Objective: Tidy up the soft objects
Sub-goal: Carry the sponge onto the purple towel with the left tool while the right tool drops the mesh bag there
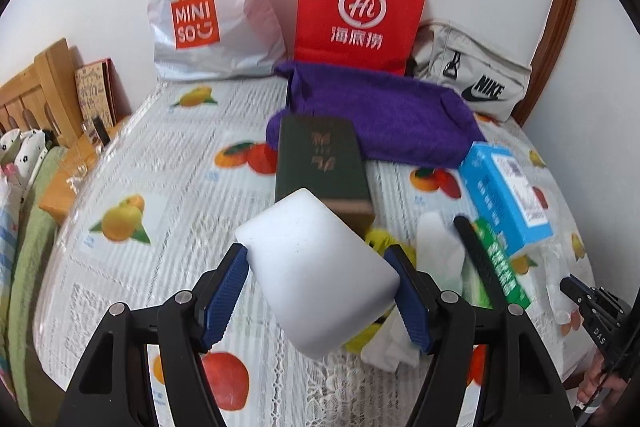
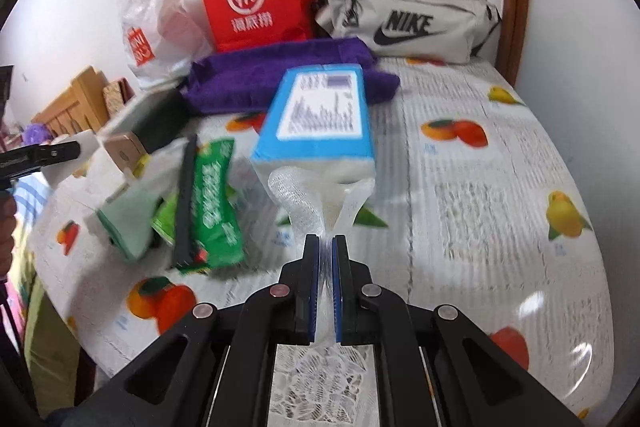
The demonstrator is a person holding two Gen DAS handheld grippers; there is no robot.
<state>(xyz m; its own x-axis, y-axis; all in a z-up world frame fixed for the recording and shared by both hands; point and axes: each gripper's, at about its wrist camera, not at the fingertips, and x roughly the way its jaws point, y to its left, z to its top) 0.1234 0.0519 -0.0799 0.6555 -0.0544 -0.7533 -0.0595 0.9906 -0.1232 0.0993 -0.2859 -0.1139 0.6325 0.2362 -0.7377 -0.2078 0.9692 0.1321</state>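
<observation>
My left gripper [image 1: 320, 283] is shut on a white foam block [image 1: 316, 275] and holds it above the fruit-print tablecloth [image 1: 160, 163]. My right gripper [image 2: 329, 247] is shut on a piece of clear foam netting [image 2: 304, 199], lifted above the cloth in front of a blue tissue pack [image 2: 320, 115]. A folded purple towel [image 1: 384, 115] lies at the back of the table; it also shows in the right wrist view [image 2: 280, 71]. The left gripper's tip with the foam block shows at the far left of the right wrist view [image 2: 68, 155].
A dark green book [image 1: 320, 163], a green packet [image 1: 500, 263] with a black comb [image 1: 476, 251], the blue pack [image 1: 504, 187], and yellow and white soft items lie mid-table. A white Miniso bag [image 1: 208, 7], a red paper bag [image 1: 360, 7] and a Nike pouch [image 1: 472, 79] stand along the wall.
</observation>
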